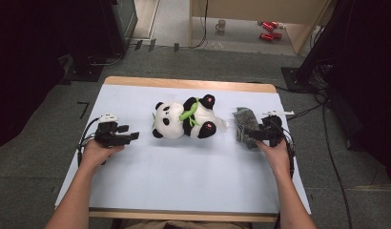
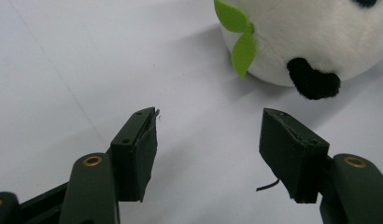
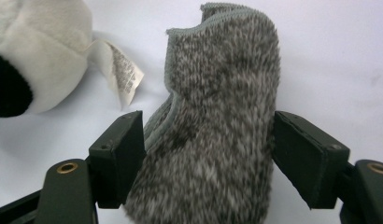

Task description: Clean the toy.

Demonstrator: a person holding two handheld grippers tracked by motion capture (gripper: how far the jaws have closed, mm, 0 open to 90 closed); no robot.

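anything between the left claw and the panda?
Nothing visible. The left claw stands open over bare white table, and the stuffed panda lies just ahead of its tips with only clear table between them.

Only one thing carries print: a small white fabric care tag [image 3: 120, 74] sewn to the white-and-black plush panda toy [image 3: 35, 51], lying just beside the fuzzy grey knitted cloth [image 3: 217, 116]. It bears rows of fine dark print, too small and blurred to read.
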